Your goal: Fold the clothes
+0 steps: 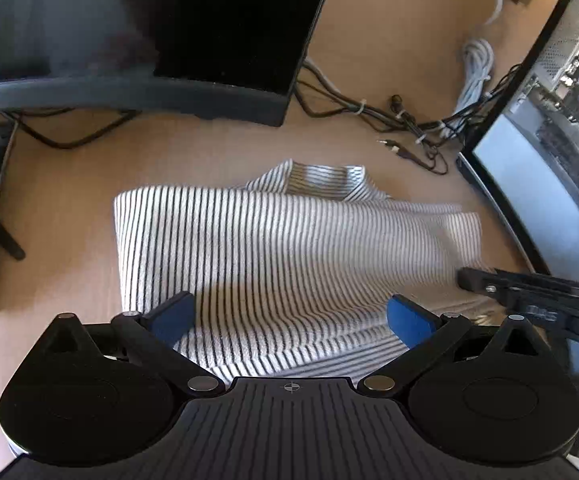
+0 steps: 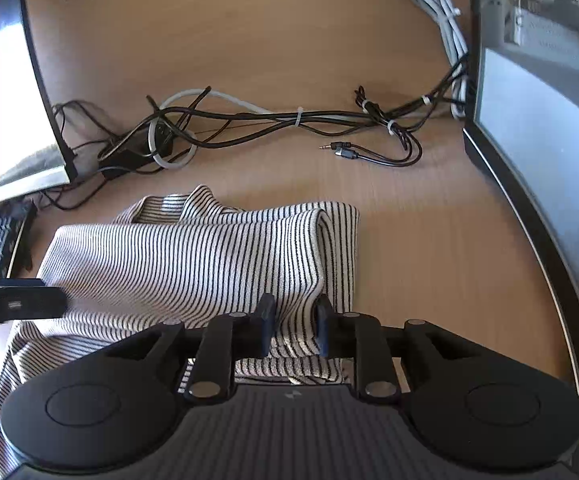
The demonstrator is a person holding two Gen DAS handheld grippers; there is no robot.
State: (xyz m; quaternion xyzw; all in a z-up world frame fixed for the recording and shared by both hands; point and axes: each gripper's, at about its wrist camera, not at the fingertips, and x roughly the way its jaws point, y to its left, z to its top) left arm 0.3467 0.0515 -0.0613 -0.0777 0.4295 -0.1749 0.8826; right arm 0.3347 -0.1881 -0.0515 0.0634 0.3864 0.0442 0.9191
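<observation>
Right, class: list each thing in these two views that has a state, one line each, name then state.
Striped shirt: partly folded, flat on the desk.
Left tongs: open wide over the shirt.
Right tongs: narrow gap, a fold of shirt between the pads.
Cables: bundled with ties.
Audio plug: unplugged.

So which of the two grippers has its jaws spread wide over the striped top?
The left gripper: its blue pads stand far apart above the striped top, touching nothing. The right gripper has its jaws close together with a fold of fabric between them.
</observation>
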